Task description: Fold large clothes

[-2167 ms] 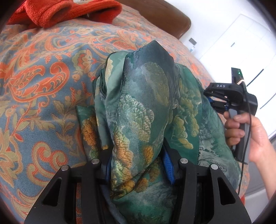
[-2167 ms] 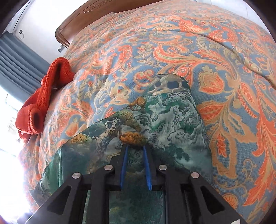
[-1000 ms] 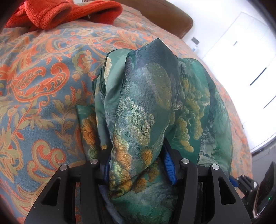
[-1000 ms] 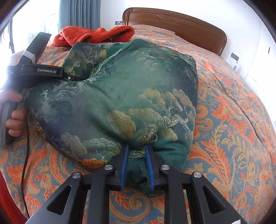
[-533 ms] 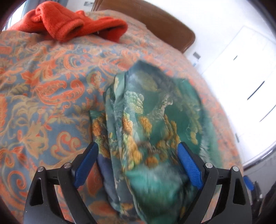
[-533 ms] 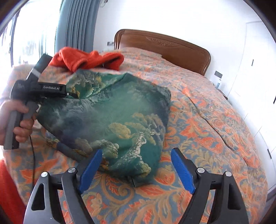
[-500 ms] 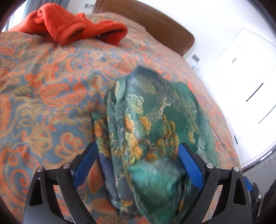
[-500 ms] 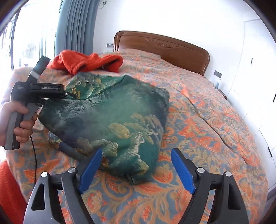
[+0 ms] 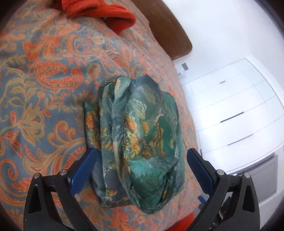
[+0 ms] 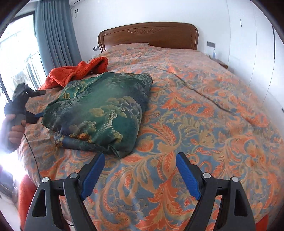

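Observation:
A folded green garment with gold cloud and tree print (image 10: 104, 110) lies as a thick bundle on the patterned bedspread (image 10: 204, 124), near the left side of the bed. In the left wrist view it (image 9: 140, 138) lies just ahead of my left gripper (image 9: 140, 160), which is open and empty, its blue pads on either side of the bundle's near end. My right gripper (image 10: 140, 163) is open and empty, just in front of the bundle's near corner, above the bedspread. The left gripper also shows at the far left in the right wrist view (image 10: 26, 103), held in a hand.
An orange-red fleece garment (image 10: 76, 72) lies crumpled behind the green bundle, also in the left wrist view (image 9: 106, 12). A wooden headboard (image 10: 149, 35) stands at the far end. Blue curtains (image 10: 56, 35) hang left, white wardrobe doors (image 9: 230, 113) stand right.
Both grippers have opened and let go of the green garment. It has dropped flat onto the bed as a folded bundle. Both grippers have pulled back from it.

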`<state>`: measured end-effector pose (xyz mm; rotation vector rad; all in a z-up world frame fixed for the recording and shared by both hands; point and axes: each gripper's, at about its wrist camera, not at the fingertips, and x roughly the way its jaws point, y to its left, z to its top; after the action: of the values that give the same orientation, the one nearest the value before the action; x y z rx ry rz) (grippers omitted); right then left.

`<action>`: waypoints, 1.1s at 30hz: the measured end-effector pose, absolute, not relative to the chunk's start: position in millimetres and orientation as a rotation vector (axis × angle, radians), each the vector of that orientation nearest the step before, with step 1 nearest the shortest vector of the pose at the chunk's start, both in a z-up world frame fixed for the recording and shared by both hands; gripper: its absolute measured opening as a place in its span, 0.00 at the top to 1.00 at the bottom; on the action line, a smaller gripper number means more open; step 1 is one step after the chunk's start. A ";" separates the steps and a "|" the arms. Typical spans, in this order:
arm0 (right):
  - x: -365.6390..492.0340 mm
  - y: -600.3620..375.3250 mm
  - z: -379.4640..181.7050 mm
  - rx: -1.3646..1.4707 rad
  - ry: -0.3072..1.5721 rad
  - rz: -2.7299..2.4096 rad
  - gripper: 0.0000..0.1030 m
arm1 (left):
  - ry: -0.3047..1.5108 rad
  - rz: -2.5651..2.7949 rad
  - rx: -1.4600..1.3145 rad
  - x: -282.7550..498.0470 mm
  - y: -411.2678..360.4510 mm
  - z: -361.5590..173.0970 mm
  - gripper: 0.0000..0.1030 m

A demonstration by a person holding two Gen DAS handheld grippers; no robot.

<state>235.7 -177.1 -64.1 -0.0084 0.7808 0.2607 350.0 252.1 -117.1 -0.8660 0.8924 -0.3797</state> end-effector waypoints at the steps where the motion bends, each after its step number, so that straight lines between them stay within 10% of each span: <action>1: 237.9 -179.8 -64.3 0.034 0.794 0.285 0.18 | 0.910 -0.388 -0.878 353.9 251.9 -121.9 0.02; 33: 469.3 -119.4 -162.0 0.358 1.154 0.660 0.05 | 1.130 -0.390 -0.800 457.3 203.1 -220.3 0.01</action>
<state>469.3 -119.4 -162.0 0.3581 1.1539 0.6602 457.3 203.1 -220.3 -0.8000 1.1296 -0.3902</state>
